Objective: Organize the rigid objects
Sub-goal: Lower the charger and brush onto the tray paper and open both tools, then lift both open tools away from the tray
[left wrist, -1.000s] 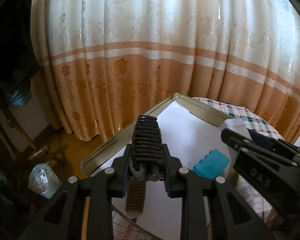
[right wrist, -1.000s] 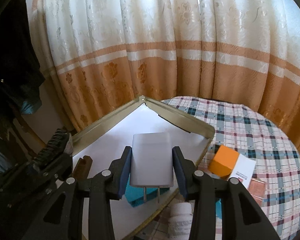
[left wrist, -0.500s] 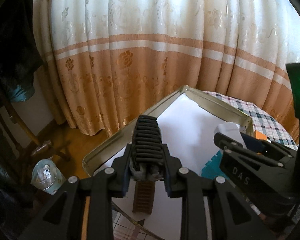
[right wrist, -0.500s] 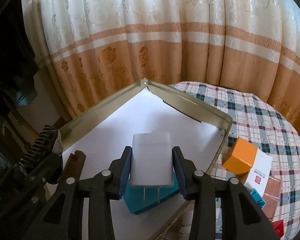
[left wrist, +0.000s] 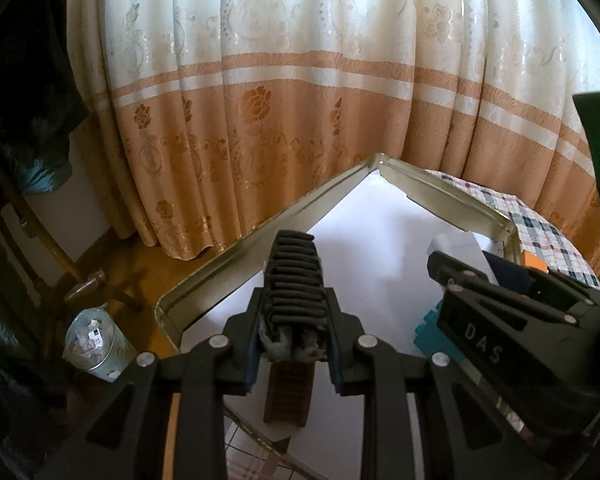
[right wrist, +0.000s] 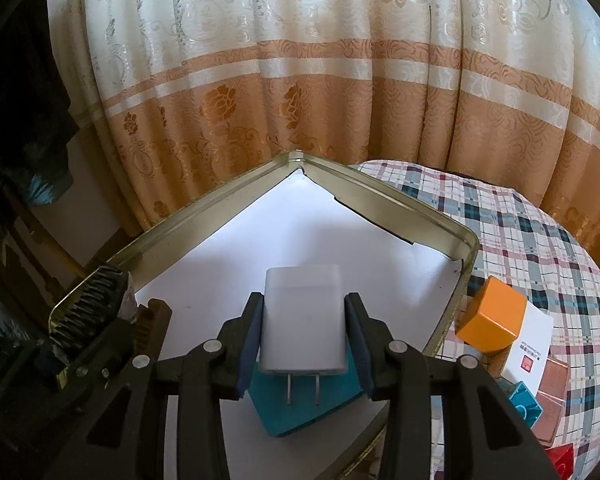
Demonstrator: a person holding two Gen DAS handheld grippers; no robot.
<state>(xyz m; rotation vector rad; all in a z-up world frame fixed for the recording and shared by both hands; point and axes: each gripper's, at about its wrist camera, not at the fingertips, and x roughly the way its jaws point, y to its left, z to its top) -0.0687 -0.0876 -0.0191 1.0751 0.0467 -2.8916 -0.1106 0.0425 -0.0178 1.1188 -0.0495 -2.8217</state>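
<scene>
A metal tray (right wrist: 204,220) lined with white paper lies on the checked table. My right gripper (right wrist: 304,308) is shut on a white plug charger (right wrist: 304,320), prongs toward the camera, held just above a teal block (right wrist: 300,408) in the tray. My left gripper (left wrist: 296,300) is shut on a black ribbed clip (left wrist: 296,272), over a brown ribbed block (left wrist: 288,396) lying on the tray liner (left wrist: 372,240). In the right wrist view the left gripper (right wrist: 80,320) and its clip (right wrist: 86,304) sit at the tray's left rim, beside the brown block (right wrist: 152,320). The left wrist view shows the right gripper (left wrist: 500,320) at right.
Right of the tray lie an orange-and-white box (right wrist: 496,324), a copper box (right wrist: 552,384), a small teal brick (right wrist: 524,400) and a red piece (right wrist: 560,456). A patterned curtain (right wrist: 340,100) hangs close behind. A bin (left wrist: 96,344) stands on the floor at left.
My right gripper has sunk a little toward the tray with the charger, so the teal block lies more directly under it. The left gripper keeps its hold and has barely moved.
</scene>
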